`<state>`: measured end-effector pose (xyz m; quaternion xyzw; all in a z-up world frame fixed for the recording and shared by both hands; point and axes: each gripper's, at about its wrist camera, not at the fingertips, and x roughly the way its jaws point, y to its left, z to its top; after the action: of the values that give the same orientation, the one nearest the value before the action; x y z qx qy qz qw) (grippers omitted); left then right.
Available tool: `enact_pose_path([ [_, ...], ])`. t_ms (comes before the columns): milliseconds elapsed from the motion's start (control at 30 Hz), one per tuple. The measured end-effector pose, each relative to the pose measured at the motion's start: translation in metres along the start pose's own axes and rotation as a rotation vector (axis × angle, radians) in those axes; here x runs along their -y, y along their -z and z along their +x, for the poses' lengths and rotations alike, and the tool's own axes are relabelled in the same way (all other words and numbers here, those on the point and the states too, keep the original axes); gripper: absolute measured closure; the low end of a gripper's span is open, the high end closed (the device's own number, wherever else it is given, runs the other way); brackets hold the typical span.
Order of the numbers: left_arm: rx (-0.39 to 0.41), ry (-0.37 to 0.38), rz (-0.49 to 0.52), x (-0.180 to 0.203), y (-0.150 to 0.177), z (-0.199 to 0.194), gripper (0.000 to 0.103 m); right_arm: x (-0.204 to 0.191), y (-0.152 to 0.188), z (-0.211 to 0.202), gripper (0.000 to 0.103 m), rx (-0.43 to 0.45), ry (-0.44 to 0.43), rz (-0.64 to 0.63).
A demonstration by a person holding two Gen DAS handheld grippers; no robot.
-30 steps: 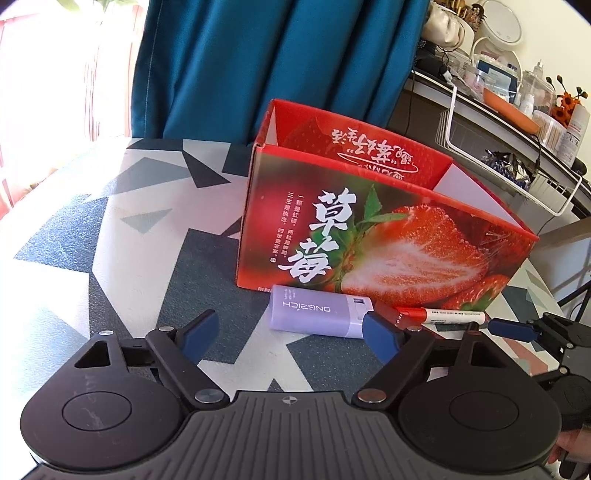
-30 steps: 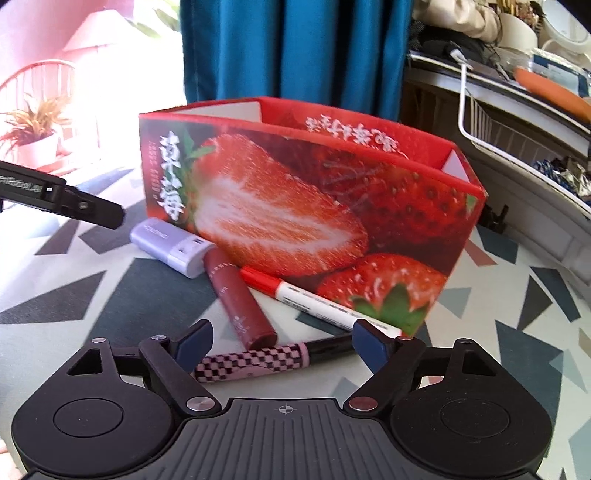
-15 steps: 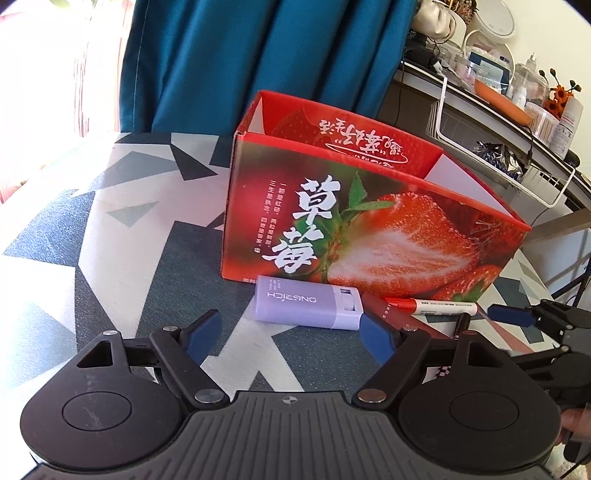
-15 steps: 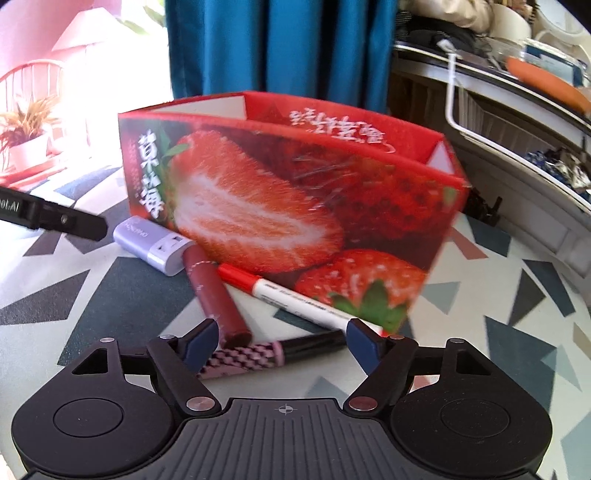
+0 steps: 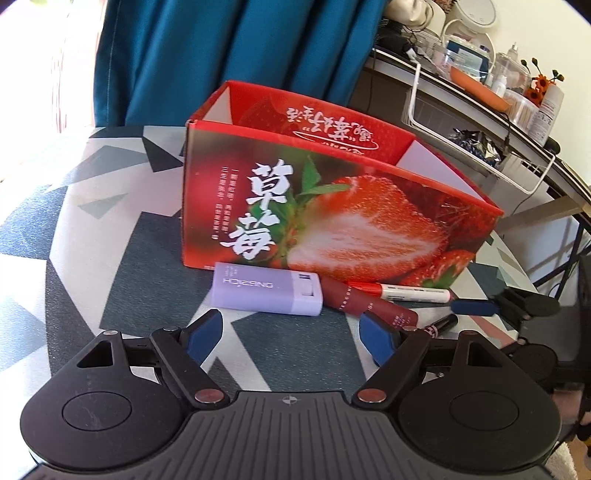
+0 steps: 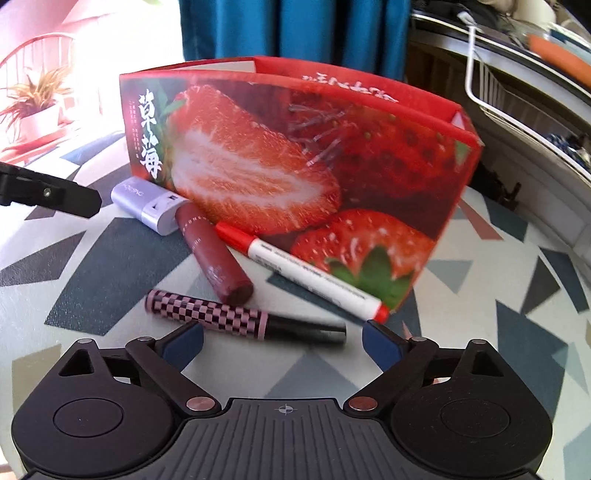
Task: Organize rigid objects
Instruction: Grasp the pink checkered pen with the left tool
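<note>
Left wrist view is showing the left gripper (image 5: 290,338) hanging released, nothing between its blue pads, and it is keeping the same width as a moment ago while the scene has come a little nearer. At 12 o'clock of it the lilac case (image 5: 266,288) is lying flat, touching the front wall of the strawberry box (image 5: 332,206). Going rightward, the dark red tube (image 5: 364,301) is lying just beside the case, then the red-capped marker (image 5: 406,293) along the foot of the box, and at 3 o'clock a blue tip of the other gripper is reaching in. Right wrist view is showing the right gripper (image 6: 282,341) with its jaws opening at this moment, wider than half a second ago; the checkered pen (image 6: 229,315) is lying crosswise at its 12 o'clock, just ahead of the pads and not pressed by them. I am judging that this hand is preparing to take the pen, so no object is yet in the box, which is looking empty as far as its inside is showing. Around, at 1 o'clock the marker's end is lying close to the right pad and the tube's end is nearly touching the pen, so both could be disturbed in closing. Behind are hanging a blue curtain (image 6: 295,29) and, at 2 o'clock, a white wire rack (image 6: 517,88).
</note>
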<state>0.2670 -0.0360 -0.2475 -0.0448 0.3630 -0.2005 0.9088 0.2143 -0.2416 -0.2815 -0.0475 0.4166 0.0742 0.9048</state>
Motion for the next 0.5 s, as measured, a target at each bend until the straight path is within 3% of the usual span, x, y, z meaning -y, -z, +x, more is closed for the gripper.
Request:
enact_pose_path([
  [167, -0.018, 0.030, 0.006, 0.008, 0.000, 0.005, 0.022, -0.001, 0.001, -0.001, 0.015, -0.003, 0.009, 0.027],
  [267, -0.036, 0.064, 0.021, 0.018, 0.002, 0.012, 0.028, 0.000, 0.007, -0.008, 0.015, -0.005, 0.036, 0.047],
  [333, -0.052, 0.097, 0.024, 0.025, 0.003, 0.018, 0.035, 0.003, 0.011, -0.011, 0.016, 0.002, 0.024, 0.078],
  [433, -0.077, 0.135, 0.033, 0.037, 0.006, 0.027, 0.051, 0.008, 0.014, -0.012, 0.028, -0.001, 0.002, 0.113],
  [500, -0.085, 0.147, 0.046, 0.044, 0.009, 0.032, 0.053, 0.007, 0.014, -0.013, 0.031, 0.006, 0.003, 0.116],
])
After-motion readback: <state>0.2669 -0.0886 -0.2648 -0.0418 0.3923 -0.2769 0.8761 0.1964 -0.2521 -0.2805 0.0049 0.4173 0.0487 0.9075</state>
